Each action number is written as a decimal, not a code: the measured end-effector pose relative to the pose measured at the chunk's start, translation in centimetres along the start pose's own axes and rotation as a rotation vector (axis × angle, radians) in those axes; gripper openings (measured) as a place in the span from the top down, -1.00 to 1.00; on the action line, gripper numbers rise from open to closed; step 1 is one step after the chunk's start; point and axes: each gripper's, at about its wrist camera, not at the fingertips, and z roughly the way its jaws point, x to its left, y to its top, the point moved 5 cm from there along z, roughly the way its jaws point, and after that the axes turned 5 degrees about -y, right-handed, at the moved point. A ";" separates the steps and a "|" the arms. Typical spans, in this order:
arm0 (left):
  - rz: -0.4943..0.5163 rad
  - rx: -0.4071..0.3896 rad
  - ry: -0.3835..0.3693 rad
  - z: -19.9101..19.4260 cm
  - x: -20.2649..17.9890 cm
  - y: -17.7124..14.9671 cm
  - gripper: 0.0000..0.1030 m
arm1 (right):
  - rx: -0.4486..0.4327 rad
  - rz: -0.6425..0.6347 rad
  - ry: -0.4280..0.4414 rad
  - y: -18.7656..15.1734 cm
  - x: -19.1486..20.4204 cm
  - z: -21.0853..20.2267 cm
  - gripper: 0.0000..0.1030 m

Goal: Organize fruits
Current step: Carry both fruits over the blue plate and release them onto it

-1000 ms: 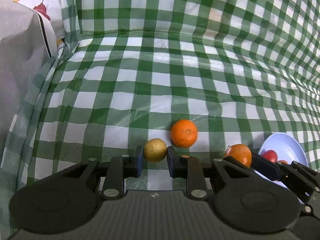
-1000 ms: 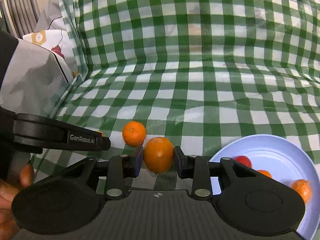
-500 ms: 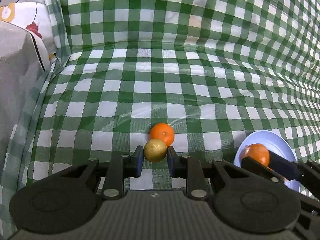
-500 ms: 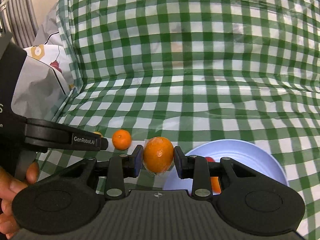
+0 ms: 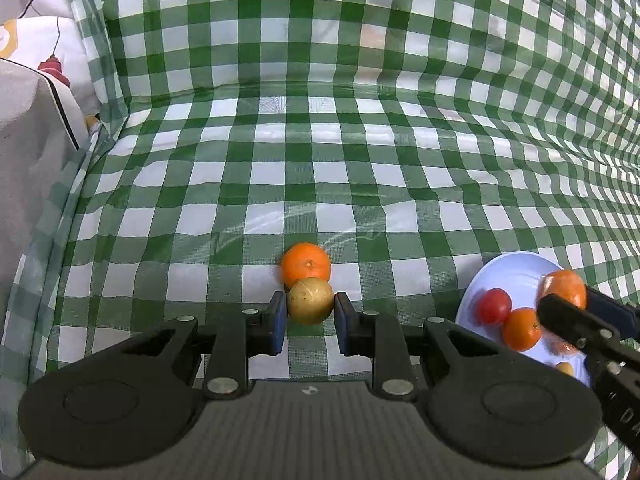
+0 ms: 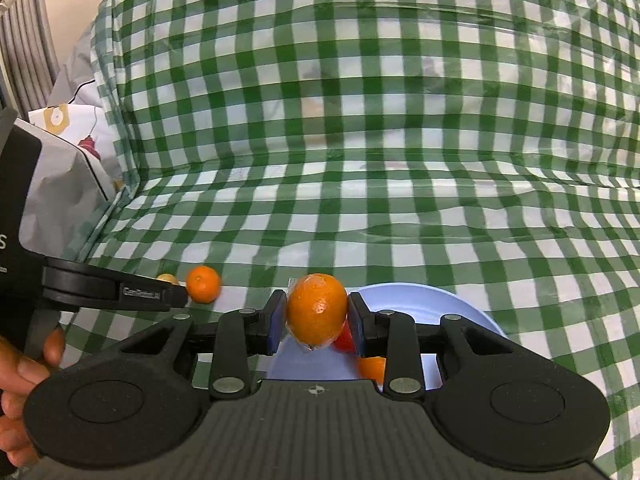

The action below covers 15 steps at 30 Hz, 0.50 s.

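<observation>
Fingers [image 6: 358, 320] | wrapped orange [image 6: 317, 310] now over plate [image 6: 460, 304]

The left claw [image 5: 311, 322] points steeply down toward the tabletop, its two blue-padded fingers [image 5: 277, 322] nearly together and pressed against the sides of a small yellowish fruit [image 5: 310, 300]. The right claw [image 6: 316, 322] tilts down less sharply; its pads clamp an orange [image 6: 317, 310] wrapped in clear film. In the left wrist view, the right claw [image 5: 568, 300] reaches in from the lower right edge with that orange between its fingertips. In the right wrist view, the left claw's black finger enters from the left edge, and a bare hand [image 6: 24, 368] grips its handle at the lower left corner.
</observation>
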 end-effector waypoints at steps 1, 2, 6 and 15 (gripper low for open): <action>-0.001 0.001 0.000 0.0 0.0 0.0 0.47 | -0.002 0.002 -0.006 0.0 -0.3 -0.1 0.33; -0.001 0.001 0.001 0.1 -0.1 0.0 0.47 | -0.005 0.005 -0.014 0.0 -0.6 -0.2 0.33; -0.004 -0.002 0.001 0.1 -0.3 0.0 0.47 | -0.034 0.045 -0.099 0.2 -3.1 -0.9 0.33; 0.081 -0.074 -0.166 -2.1 -4.9 -0.1 0.47 | -0.043 0.252 -0.252 -0.3 -10.8 -2.2 0.33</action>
